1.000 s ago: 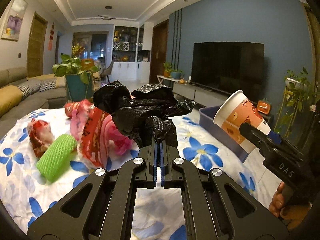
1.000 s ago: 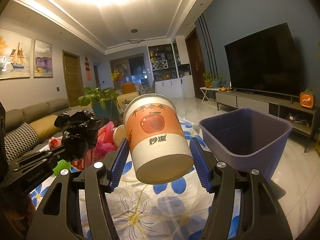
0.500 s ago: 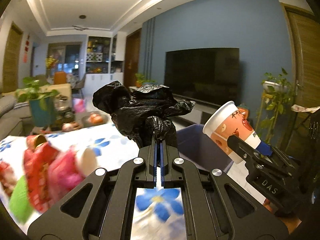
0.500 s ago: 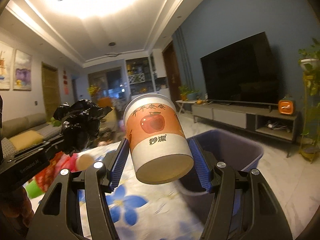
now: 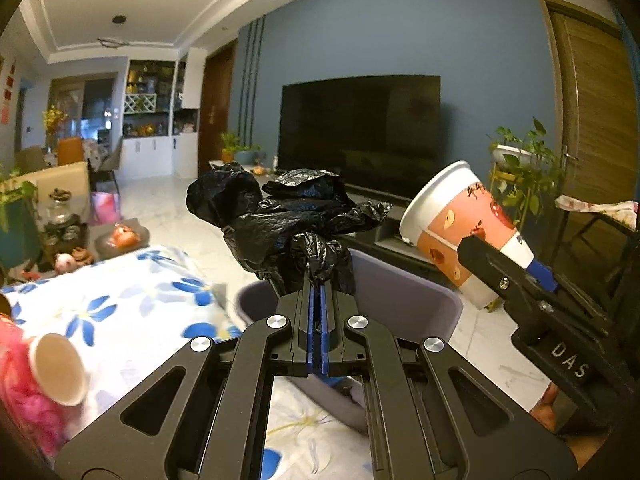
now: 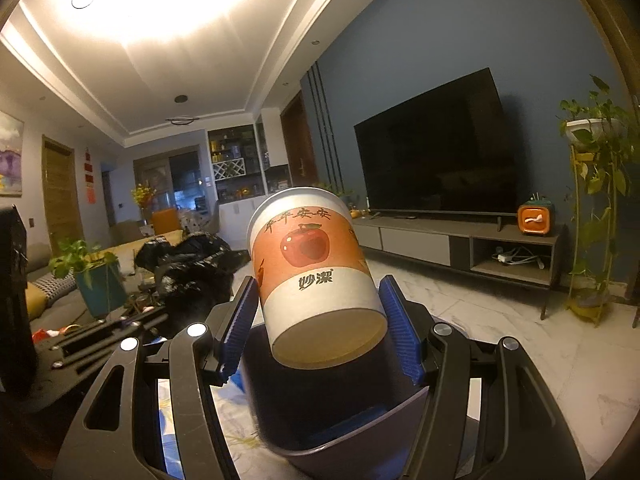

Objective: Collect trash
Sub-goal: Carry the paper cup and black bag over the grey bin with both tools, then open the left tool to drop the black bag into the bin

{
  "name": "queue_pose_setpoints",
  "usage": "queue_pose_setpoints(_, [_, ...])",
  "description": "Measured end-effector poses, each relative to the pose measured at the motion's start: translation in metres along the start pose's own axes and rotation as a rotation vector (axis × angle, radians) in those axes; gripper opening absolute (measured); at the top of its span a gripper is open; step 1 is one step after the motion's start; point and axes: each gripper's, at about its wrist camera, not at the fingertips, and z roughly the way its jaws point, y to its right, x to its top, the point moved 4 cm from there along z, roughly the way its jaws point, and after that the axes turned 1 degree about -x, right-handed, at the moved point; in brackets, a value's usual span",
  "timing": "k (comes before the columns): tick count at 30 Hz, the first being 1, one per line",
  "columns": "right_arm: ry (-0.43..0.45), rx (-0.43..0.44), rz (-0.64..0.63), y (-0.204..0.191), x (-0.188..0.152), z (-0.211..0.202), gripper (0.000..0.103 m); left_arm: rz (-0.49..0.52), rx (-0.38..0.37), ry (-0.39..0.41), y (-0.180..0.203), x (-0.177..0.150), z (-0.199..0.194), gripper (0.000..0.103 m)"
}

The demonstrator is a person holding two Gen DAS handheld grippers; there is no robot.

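My left gripper (image 5: pixel 315 286) is shut on a crumpled black plastic bag (image 5: pixel 280 220), which bulges above the fingertips and hangs over the near rim of a purple bin (image 5: pixel 404 300). The bag (image 6: pixel 188 264) also shows at the left in the right wrist view. My right gripper (image 6: pixel 318 312) is shut on an orange and white paper cup (image 6: pixel 316 272) with an apple print, tilted with its base toward the camera, above the bin (image 6: pixel 360 428). In the left wrist view the cup (image 5: pixel 456 228) is held to the right of the bag, over the bin's far side.
A table with a blue-flowered cloth (image 5: pixel 132 300) lies to the left, carrying a small paper cup (image 5: pixel 60 368) and pink wrapping (image 5: pixel 24 400). Behind stand a TV (image 5: pixel 360 132) on a low cabinet (image 6: pixel 460 240) and a plant stand (image 6: pixel 592 220). A hand (image 5: pixel 548 408) holds the right gripper.
Both grippers have swung right, away from the trash pile on the table, and now hang over the purple bin. The bag and the cup stay gripped.
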Motion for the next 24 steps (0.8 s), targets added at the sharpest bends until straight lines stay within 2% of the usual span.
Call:
queue_pose_setpoints(11, [-0.005, -0.011, 0.008, 0.010, 0.002, 0.021, 0.061, -0.004, -0.037, -0.047, 0.003, -0.009, 0.042, 0.002])
queue_pose_setpoints(24, [-0.010, -0.007, 0.009, 0.012, 0.005, 0.038, 0.061, -0.018, -0.078, -0.082, 0.009, -0.016, 0.066, 0.002])
